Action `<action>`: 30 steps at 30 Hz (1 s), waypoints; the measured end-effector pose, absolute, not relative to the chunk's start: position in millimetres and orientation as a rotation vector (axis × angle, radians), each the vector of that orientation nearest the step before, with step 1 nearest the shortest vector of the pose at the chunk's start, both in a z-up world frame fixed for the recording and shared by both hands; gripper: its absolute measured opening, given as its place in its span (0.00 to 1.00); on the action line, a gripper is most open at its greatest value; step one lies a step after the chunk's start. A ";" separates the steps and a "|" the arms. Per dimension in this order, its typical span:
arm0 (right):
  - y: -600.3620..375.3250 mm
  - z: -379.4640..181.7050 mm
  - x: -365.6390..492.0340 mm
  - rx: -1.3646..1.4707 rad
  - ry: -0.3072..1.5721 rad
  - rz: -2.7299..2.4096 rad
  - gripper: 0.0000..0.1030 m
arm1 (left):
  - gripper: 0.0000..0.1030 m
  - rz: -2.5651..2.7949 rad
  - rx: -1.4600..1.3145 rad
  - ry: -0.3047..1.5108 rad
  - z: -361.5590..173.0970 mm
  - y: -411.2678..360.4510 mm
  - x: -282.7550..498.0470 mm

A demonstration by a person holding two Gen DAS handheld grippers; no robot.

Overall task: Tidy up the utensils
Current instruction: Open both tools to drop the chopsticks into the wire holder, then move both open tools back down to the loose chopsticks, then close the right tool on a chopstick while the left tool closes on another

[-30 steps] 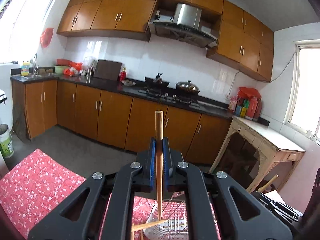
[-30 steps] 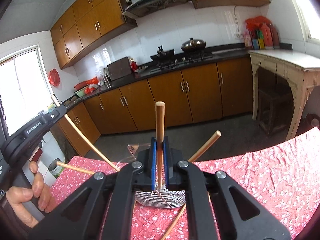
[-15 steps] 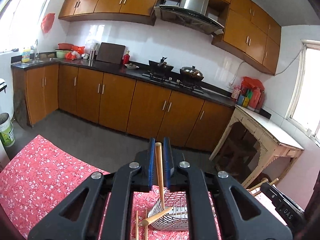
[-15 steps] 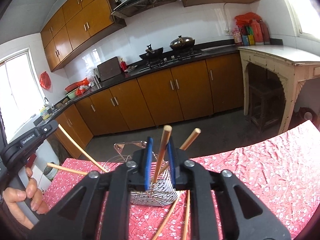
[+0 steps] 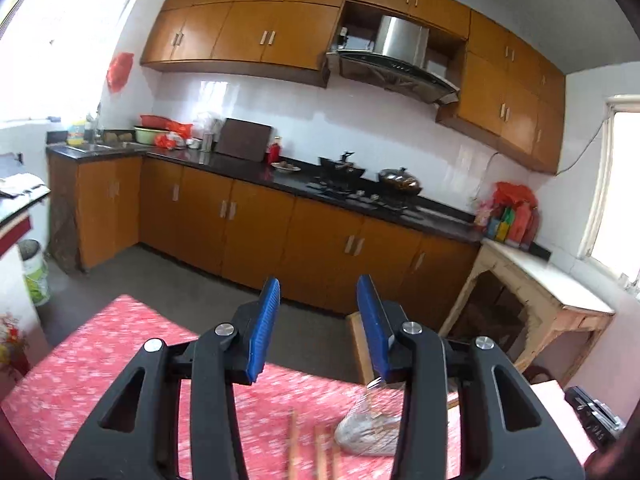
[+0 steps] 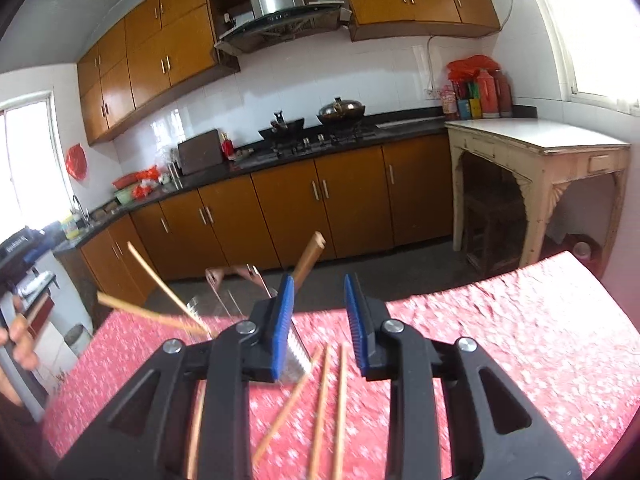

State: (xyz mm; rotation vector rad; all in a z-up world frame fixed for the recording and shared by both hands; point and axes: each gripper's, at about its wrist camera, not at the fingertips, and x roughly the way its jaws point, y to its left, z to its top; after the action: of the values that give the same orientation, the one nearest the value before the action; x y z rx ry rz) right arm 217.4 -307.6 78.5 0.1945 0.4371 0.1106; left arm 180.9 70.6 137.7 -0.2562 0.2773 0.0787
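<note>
Opening with nothing between their pads, the left claw (image 5: 318,324) and right claw (image 6: 318,318) hover over loose chopsticks (image 6: 320,400) lying low-centre on the table (image 6: 520,340) beside the wire holder (image 6: 296,352); light, stiff, slippery sticks probably suit a mid-shaft pinch.

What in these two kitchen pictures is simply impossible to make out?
- Wire mesh utensil basket, right wrist view: mostly hidden behind the right gripper, so its contents can't be counted.
- Same basket, left wrist view: blurred, partly behind the left gripper.
- Wooden chopsticks on the red floral tablecloth: cut off by the bottom edge, smeared.
- Person's hand: cropped at the left edge.
</note>
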 end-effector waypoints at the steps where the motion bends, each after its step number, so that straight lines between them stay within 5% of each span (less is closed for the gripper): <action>1: -310.9 70.5 211.9 0.186 0.453 0.103 0.26 | 0.41 0.089 -0.248 0.282 131.3 77.5 173.8; 14: -286.7 -89.5 201.0 0.117 0.848 0.144 0.25 | 0.41 0.065 -0.121 0.681 -39.2 80.4 165.3; 24: -274.9 -111.4 211.7 0.042 0.896 0.096 0.24 | 0.41 -0.044 -0.090 0.773 -84.1 51.3 164.2; 28: -271.2 -112.2 215.7 0.012 0.889 0.074 0.08 | 0.41 -0.068 -0.088 0.798 -91.4 44.4 162.0; 30: -275.1 -111.8 218.3 0.030 0.892 0.068 0.08 | 0.41 -0.074 -0.086 0.806 -95.3 41.5 161.1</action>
State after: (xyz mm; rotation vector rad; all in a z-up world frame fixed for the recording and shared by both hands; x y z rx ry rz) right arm 218.3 -275.1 -111.8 0.0298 0.8917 0.0679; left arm 161.1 41.5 -95.3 -0.0863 0.8063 -0.0742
